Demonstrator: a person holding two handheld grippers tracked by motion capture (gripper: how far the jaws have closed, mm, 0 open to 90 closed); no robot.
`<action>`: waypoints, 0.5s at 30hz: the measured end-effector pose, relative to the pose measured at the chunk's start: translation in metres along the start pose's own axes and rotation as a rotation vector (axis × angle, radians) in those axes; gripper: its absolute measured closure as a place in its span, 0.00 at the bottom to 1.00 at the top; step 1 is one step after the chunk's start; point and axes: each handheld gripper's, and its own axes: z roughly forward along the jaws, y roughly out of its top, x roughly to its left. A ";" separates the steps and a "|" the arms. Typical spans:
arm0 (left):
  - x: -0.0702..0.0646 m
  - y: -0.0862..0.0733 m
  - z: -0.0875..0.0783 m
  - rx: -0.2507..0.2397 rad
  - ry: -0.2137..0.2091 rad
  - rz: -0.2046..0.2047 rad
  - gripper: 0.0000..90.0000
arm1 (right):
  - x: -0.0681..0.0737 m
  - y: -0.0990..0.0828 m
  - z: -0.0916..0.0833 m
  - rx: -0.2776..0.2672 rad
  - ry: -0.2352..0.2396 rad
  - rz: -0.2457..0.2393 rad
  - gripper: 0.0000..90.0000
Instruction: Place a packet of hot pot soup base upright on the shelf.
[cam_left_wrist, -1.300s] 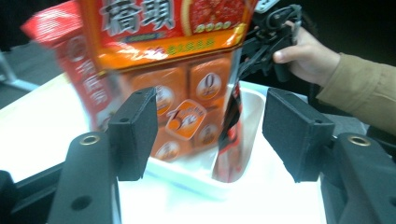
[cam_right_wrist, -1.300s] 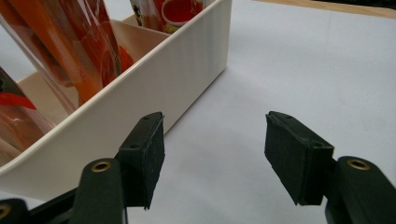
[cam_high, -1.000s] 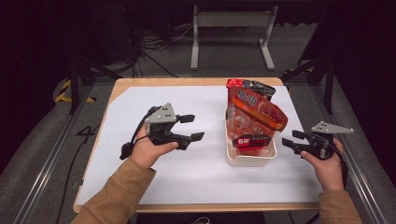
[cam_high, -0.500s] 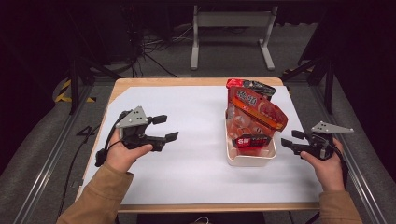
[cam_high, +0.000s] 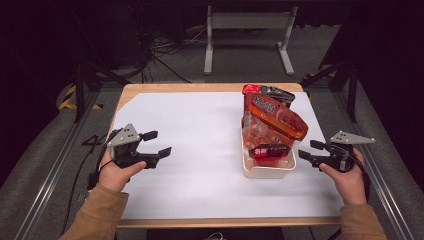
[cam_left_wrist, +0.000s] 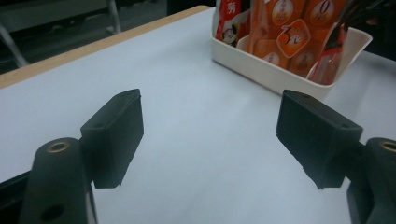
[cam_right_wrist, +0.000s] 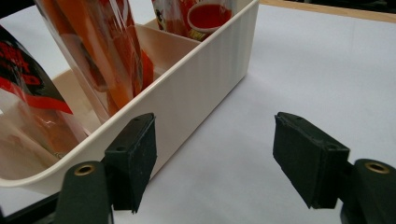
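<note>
Right gripper (cam_high: 307, 149): jaws spread, empty, just beside the white bin's (cam_high: 267, 172) near right corner, seemingly staged for an approach. Left gripper (cam_high: 156, 144): jaws likewise parted, holding nothing, well apart from the bin on its left side. The bin holds orange-red snack packets (cam_high: 272, 122) standing upright, leaning on its walls and rising well above its rim. White paper (cam_high: 200, 130) lies bare left of the bin, giving ample room; right of the bin the table edge (cam_high: 320, 125) is near.

Packets (cam_right_wrist: 93, 60) cut off at top; bin (cam_right_wrist: 187, 88) cropped left.
</note>
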 end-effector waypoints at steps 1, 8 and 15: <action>0.001 -0.004 -0.001 0.002 0.004 -0.014 0.27 | 0.000 0.000 0.001 0.001 -0.001 -0.004 0.33; 0.010 -0.028 -0.007 0.009 0.038 -0.044 0.26 | 0.000 -0.002 0.004 0.005 0.000 -0.013 0.31; 0.016 -0.046 -0.008 0.012 0.058 -0.079 0.26 | 0.001 -0.003 0.005 0.005 0.001 -0.020 0.30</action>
